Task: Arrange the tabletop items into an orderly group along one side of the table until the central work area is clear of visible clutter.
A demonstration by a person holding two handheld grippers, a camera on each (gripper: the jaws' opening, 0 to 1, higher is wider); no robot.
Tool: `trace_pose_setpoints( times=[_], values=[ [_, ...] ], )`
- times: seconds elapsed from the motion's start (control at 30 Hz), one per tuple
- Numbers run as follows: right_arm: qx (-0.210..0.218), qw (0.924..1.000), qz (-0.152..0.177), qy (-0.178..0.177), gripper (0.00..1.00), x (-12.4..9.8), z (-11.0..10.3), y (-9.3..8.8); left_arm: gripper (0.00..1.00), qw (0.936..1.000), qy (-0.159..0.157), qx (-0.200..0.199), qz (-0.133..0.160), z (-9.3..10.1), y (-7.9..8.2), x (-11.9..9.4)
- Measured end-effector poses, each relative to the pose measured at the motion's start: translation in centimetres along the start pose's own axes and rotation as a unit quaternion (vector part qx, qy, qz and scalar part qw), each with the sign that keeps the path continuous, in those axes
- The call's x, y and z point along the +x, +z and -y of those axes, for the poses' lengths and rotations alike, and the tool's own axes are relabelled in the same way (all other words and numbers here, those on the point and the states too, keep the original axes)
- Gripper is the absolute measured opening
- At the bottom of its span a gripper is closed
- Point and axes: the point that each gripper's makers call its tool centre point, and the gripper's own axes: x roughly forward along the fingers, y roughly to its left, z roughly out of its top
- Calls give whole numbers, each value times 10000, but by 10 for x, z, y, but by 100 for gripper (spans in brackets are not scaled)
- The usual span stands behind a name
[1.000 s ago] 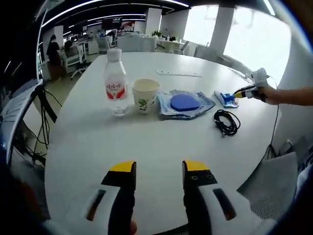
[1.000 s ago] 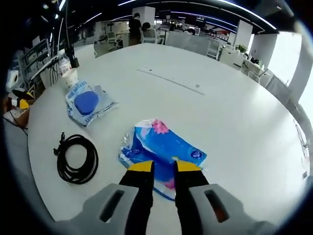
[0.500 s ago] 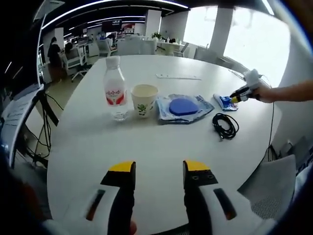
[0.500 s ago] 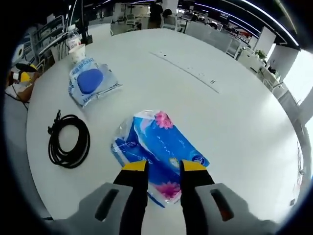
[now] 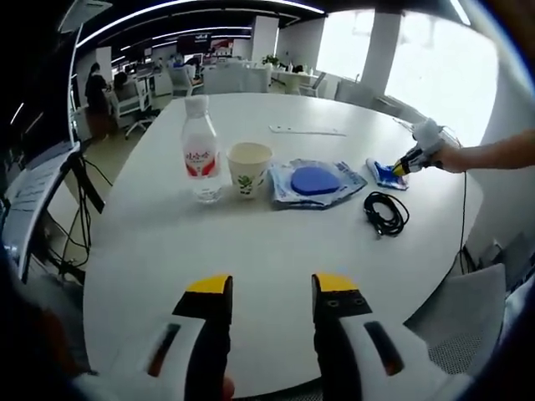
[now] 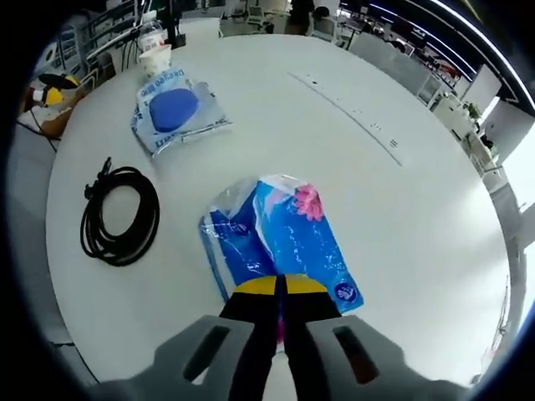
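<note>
At the table's far end my right gripper pinches the blue tissue pack shut; next I drag it beside the coiled cable. Left gripper hangs open, empty.

Beyond the far edge of the white table, office desks and chairs are sitting under ceiling light strips, and a person is standing by a desk off its left edge. Bright windows are glowing past the right edge. A grey chair is standing at the near right edge.
</note>
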Motion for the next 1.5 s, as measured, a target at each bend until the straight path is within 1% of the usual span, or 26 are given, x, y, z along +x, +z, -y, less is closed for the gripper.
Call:
trace_pose_setpoints(
  times=[0.1, 0.2, 0.27, 0.3, 0.47, 0.63, 0.73, 0.77, 0.8, 0.9, 0.97, 1.07, 1.2, 1.33, 1.4, 1.43, 1.47, 1.5],
  values=[
    [-253, 9997, -19, 41, 0, 0, -3, 3, 37, 10000, -5, 4, 13, 0, 1, 0],
    [-425, 9991, 60, 64, 0, -2, -5, 10, 37, 10000, -14, -4, 29, 1, 1, -1],
    [-575, 9983, 39, 51, 0, -2, -5, 13, 37, 10000, -16, 5, 41, 1, 1, -2],
    [-754, 9971, 30, 51, 0, 0, -5, 16, 37, 10000, -16, -9, 48, 1, 0, -3],
    [-1185, 9929, 74, 112, 0, 3, -13, 30, 37, 10000, 17, -37, 76, -1, -2, -6],
    [-1691, 9855, 11, 149, 0, 7, -21, 39, 37, 9999, 67, -88, 82, -4, -6, -10],
    [-2152, 9764, -119, 125, 0, 10, -22, 41, 37, 9998, 104, -120, 83, -6, -8, -12],
    [-2242, 9744, -141, 109, 0, 11, -22, 42, 37, 9998, 112, -128, 83, -6, -9, -13],
    [-2272, 9737, -160, 103, 0, 12, -22, 42, 37, 9998, 126, -142, 84, -7, -10, -13],
    [-2203, 9753, -111, 101, 0, 13, -22, 45, 37, 9997, 147, -162, 79, -8, -12, -15],
    [-2322, 9725, -166, 81, 0, 14, -22, 44, 36, 9997, 151, -171, 79, -8, -12, -15],
    [-2559, 9663, -268, 82, 0, 13, -23, 40, 36, 9997, 151, -164, 84, -7, -11, -16],
    [-2553, 9665, -258, 74, 1, 11, -22, 39, 36, 9997, 143, -163, 89, -6, -10, -15],
    [-2308, 9729, -166, 21, 8, 8, -18, 39, 36, 9998, 124, -149, 91, -5, -7, -13],
    [-2015, 9795, -46, -22, 10, 6, -17, 40, 36, 9998, 117, -145, 90, -4, -7, -12],
    [-1771, 9842, 24, -40, 10, 4, -16, 40, 36, 9998, 112, -141, 91, -4, -6, -12],
    [-1615, 9868, 115, -78, 10, 3, -15, 42, 36, 9998, 106, -141, 91, -3, -6, -11],
    [-1342, 9904, 294, -124, 11, 0, -15, 45, 36, 9998, 103, -140, 91, -3, -6, -11]
  ],
)
